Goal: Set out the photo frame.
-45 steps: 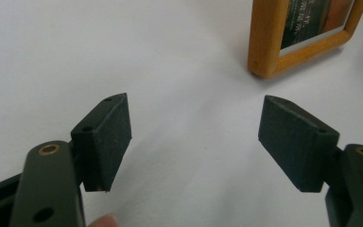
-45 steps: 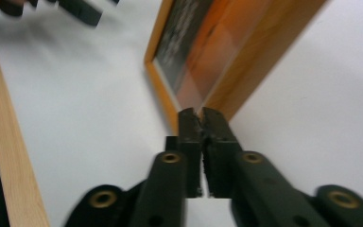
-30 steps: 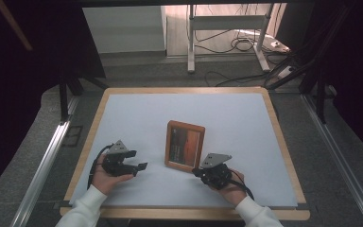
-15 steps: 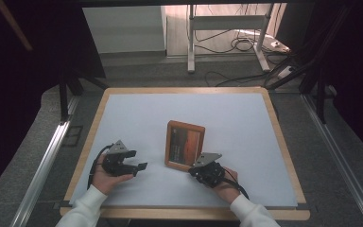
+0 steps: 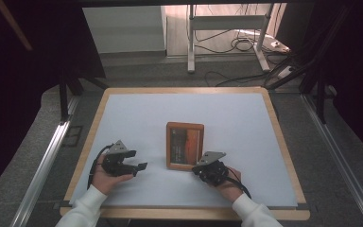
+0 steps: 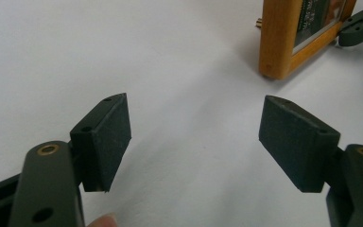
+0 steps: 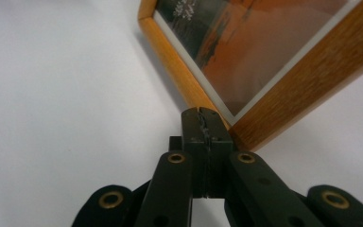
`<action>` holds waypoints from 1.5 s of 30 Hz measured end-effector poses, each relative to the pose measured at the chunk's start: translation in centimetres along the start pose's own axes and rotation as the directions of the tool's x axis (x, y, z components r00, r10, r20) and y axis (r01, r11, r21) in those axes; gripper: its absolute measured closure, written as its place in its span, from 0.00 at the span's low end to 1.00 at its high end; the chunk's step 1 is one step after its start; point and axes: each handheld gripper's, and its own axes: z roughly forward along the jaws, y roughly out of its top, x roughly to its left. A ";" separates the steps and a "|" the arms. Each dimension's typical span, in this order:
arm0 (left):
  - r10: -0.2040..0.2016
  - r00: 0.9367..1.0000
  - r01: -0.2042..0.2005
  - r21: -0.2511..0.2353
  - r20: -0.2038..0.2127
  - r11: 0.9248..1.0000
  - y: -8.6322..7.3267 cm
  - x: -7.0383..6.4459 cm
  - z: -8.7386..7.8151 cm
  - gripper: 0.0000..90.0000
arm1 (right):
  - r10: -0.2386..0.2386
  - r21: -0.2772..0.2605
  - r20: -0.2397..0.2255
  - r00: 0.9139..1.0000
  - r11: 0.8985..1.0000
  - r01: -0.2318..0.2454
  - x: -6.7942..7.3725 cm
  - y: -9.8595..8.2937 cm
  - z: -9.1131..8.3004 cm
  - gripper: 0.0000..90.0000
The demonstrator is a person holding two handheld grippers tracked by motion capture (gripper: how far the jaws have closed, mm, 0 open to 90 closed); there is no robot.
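Note:
A wooden picture frame [image 5: 185, 145] with an orange and dark print lies face up on the white table top [image 5: 137, 118]. My right gripper [image 5: 198, 167] is shut, and its tips [image 7: 202, 117] touch the frame's [image 7: 283, 75] near corner with nothing between them. My left gripper [image 5: 139, 168] rests on the table to the left of the frame. Its jaws stand wide open [image 6: 196, 132] and hold nothing. They point toward the frame [image 6: 276, 40], which lies a short way off.
The table has a wooden rim [image 5: 184, 213]. Beyond its far edge the floor holds a white metal stand [image 5: 227, 28] and loose cables [image 5: 246, 45]. Metal rails [image 5: 42, 165] run along both sides of the table.
My right gripper has edged slightly left and forward to the frame's near corner. The left gripper has stayed where it was.

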 end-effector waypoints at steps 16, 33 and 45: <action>0.002 1.000 -0.002 0.002 0.000 1.000 0.0 0.0 0.1 0.29 | 0.005 -0.008 0.000 1.000 1.000 -0.005 -0.2 -0.2 0.0 1.00; 0.006 1.000 -0.007 -0.010 -0.013 1.000 0.0 -0.1 -0.2 0.29 | 0.044 -0.107 0.032 0.999 0.993 -0.041 -1.1 -1.1 -3.5 1.00; 0.023 1.000 -0.023 -0.006 -0.018 1.000 0.0 -0.6 0.0 0.29 | 0.226 -0.204 0.148 0.963 0.960 -0.194 -4.6 -5.9 -8.5 0.46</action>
